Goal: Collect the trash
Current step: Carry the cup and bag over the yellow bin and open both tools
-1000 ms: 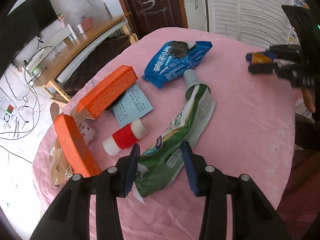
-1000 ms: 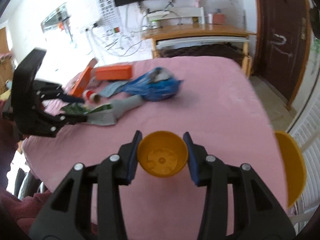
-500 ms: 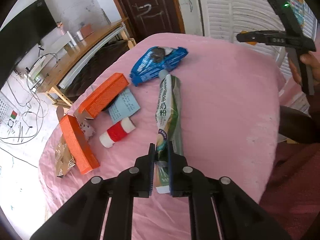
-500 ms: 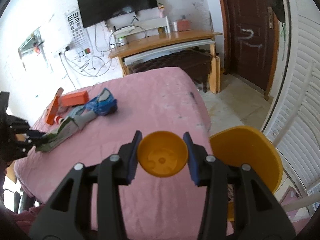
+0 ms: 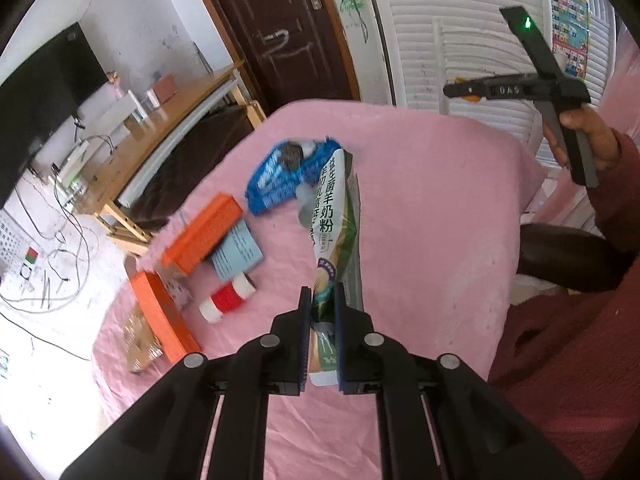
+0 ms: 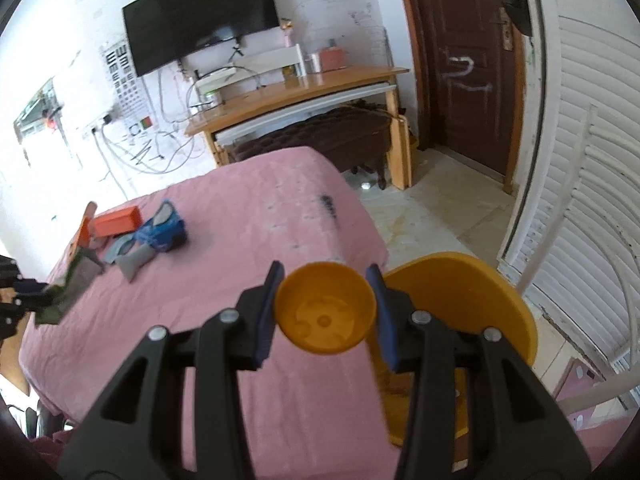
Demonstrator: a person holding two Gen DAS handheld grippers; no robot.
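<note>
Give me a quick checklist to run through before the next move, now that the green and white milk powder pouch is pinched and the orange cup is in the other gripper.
1. Left gripper shut on green and white milk powder pouch: ok.
2. Pouch lifted fully off the pink tablecloth: cannot tell; its far end is near the blue snack bag.
3. Right gripper shut on small orange plastic cup: ok.
4. Large yellow bin in view beside the table: ok.
5. Table cleared: not ok; orange boxes and red and white roll remain.

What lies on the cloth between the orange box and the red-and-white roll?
A light blue paper slip lies between orange box and red-and-white roll, in the left wrist view.
</note>
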